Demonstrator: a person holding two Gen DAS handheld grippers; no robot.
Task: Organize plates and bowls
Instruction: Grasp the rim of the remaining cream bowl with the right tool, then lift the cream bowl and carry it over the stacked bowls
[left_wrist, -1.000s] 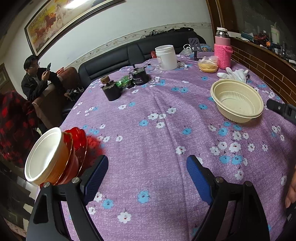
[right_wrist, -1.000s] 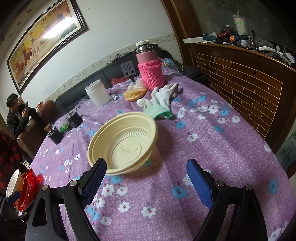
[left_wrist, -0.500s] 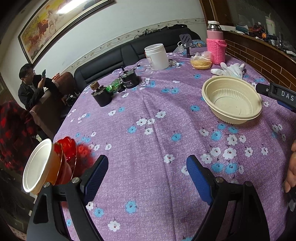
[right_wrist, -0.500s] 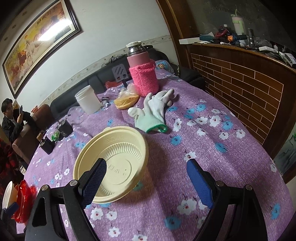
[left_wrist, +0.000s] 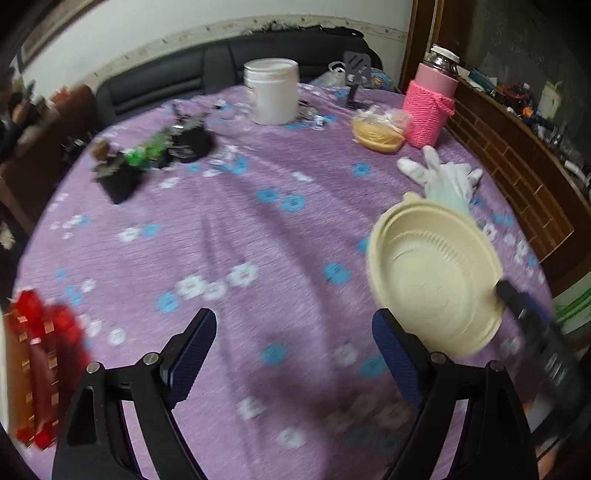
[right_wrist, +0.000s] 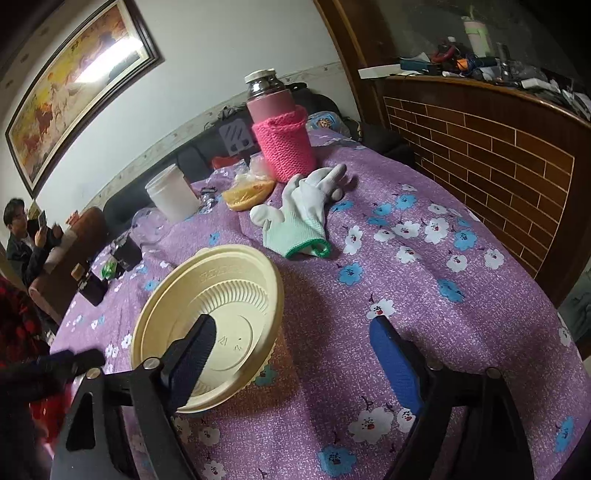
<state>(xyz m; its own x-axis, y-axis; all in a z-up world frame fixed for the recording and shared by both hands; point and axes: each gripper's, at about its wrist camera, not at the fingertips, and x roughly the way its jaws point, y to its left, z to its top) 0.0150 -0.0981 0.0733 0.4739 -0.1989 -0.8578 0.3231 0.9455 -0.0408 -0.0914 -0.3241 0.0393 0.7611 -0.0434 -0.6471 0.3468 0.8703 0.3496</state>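
Observation:
A cream plastic bowl (right_wrist: 214, 302) sits on the purple flowered tablecloth (right_wrist: 424, 280). My right gripper (right_wrist: 291, 354) is open, its left finger (right_wrist: 192, 354) inside the bowl and its right finger outside the rim. In the left wrist view the bowl (left_wrist: 432, 273) lies at the right, with the right gripper's finger at its far rim. My left gripper (left_wrist: 295, 354) is open and empty over bare cloth. A blurred stack of red and orange dishes (left_wrist: 40, 373) stands at the left table edge.
White gloves (right_wrist: 303, 210), a pink knit-covered flask (right_wrist: 280, 125), a bagged yellow food item (right_wrist: 247, 188) and a white jar (right_wrist: 170, 195) stand behind the bowl. Dark small objects (left_wrist: 155, 158) lie at the far left. A brick-patterned wooden counter (right_wrist: 498, 147) borders the right.
My right gripper has moved forward and left, so its left finger now sits inside the cream bowl. My left gripper has swung right; the red stack has slid to the frame's left edge.

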